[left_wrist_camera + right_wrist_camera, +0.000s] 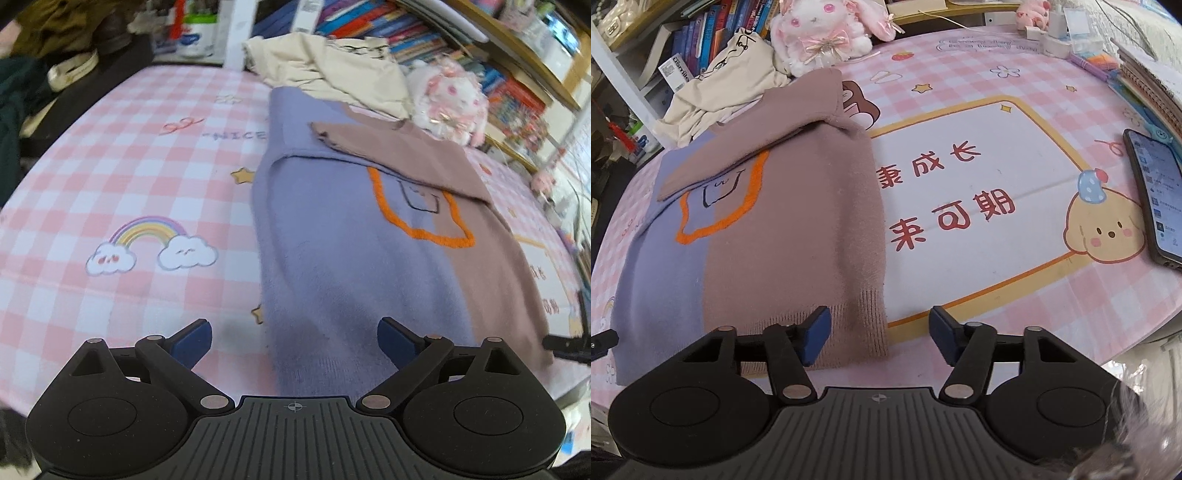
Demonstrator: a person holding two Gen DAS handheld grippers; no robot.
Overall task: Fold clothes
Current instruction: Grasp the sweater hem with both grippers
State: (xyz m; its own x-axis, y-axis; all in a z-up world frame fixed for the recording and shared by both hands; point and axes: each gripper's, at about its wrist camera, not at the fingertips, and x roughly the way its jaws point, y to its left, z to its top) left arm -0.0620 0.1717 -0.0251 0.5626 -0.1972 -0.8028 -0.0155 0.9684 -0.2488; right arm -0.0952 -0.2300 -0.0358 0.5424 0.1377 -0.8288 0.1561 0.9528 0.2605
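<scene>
Both grippers sit at the near edge of the table with their blue fingers spread wide and nothing between them: the left gripper (294, 341) hangs over the lilac half of the sweater's hem, the right gripper (880, 334) over the brown corner of the hem, one finger above the knit and the other above the bare cloth.

Largest in the scene is the tablecloth (110, 192), pink check with a rainbow, stars and a big framed panel of printed characters. On it, running away from the grippers, lies the sweater (768, 229), half lilac and half brown, with an orange outline stitched on the chest. It lies flat, long and narrow, both sleeves laid in across the chest, the brown one on top. That fits a fold partly made, though it could equally be how it was laid out.

Beyond its collar sits a crumpled cream garment (332, 70), then a pink and white plush rabbit (820, 33), and at the right a phone (1156, 195) with its screen lit.

The knit looks thick, fuzzy and limp: light, not slippery, and likely to sag and drag rather than hold a line if lifted at one point. The ribbed hem (864, 325) is the firmest part, so its two near corners look like the best hold, one per gripper; how many layers lie there is hard to tell from this angle.
</scene>
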